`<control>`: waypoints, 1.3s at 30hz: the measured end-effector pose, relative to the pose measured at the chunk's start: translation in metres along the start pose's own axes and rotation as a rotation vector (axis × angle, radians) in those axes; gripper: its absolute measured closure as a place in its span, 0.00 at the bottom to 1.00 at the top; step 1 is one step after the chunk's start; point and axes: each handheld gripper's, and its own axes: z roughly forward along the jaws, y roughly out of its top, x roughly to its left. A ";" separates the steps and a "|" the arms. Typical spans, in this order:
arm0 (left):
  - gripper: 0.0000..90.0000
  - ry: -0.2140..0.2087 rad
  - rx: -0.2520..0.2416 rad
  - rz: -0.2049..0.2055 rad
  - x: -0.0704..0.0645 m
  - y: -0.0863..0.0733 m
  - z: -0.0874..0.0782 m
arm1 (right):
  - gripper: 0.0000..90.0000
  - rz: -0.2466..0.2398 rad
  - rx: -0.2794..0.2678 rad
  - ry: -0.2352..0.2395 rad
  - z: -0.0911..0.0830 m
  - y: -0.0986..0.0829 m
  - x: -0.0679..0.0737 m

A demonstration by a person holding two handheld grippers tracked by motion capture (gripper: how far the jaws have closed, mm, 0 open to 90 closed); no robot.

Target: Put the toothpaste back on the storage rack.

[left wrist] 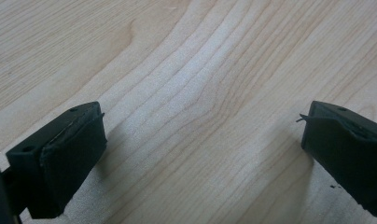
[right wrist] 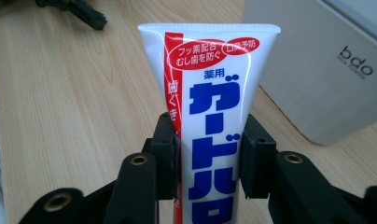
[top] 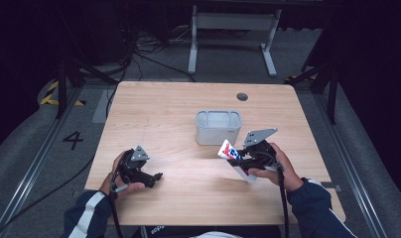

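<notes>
Right tongs (right wrist: 209,154) clench the tube (right wrist: 210,107) mid-body, beside the bin (top: 218,127); soft, light, slippery. Left tongs (left wrist: 200,149) released.

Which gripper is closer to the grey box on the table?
The right. The right gripper, clamping the toothpaste tube, sits just in front of the grey box. The left gripper rests far off toward the table's left, open.

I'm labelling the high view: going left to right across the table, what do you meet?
Left gripper, open and empty → grey rectangular container → white toothpaste tube with blue and red print → right gripper, shut on the tube.
</notes>
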 end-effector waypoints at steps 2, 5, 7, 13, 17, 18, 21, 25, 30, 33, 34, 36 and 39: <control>0.00 0.000 0.000 0.000 0.000 0.000 0.000 | 0.72 -0.005 -0.030 -0.005 -0.006 0.002 0.000; 0.00 -0.002 0.000 0.001 0.000 0.000 0.000 | 0.72 -0.003 -0.044 -0.009 -0.010 0.002 0.000; 0.00 0.001 0.001 0.003 0.000 0.000 0.000 | 0.72 -0.005 -0.064 -0.016 -0.014 0.003 -0.001; 0.00 -0.001 0.002 0.002 0.000 0.000 0.000 | 0.72 -0.015 -0.119 -0.028 -0.026 0.006 0.000; 0.00 -0.001 0.002 0.002 0.000 0.000 0.000 | 0.72 -0.023 -0.150 -0.034 -0.032 0.007 0.000; 0.00 -0.001 0.001 0.002 0.000 0.000 0.000 | 0.72 -0.025 -0.158 -0.037 -0.033 0.007 0.000; 0.00 -0.001 0.002 0.002 0.000 0.000 0.000 | 0.72 -0.026 -0.179 -0.040 -0.038 0.008 0.000; 0.00 -0.001 0.002 0.002 0.000 0.000 0.000 | 0.72 -0.028 -0.204 -0.047 -0.042 0.010 0.000; 0.00 -0.001 0.002 0.002 0.000 0.000 0.000 | 0.72 -0.025 -0.243 -0.061 -0.048 0.012 -0.001; 0.00 0.000 0.002 0.002 0.000 0.000 0.000 | 0.72 -0.025 -0.270 -0.070 -0.053 0.013 -0.002; 0.00 0.000 0.002 0.002 0.000 0.000 0.000 | 0.72 -0.024 -0.280 -0.072 -0.055 0.014 -0.002; 0.00 -0.001 0.002 0.002 0.000 0.000 0.000 | 0.72 -0.022 -0.292 -0.079 -0.057 0.014 -0.003; 0.00 0.000 0.002 0.002 0.000 0.000 0.000 | 0.72 -0.013 -0.310 -0.087 -0.058 0.015 -0.004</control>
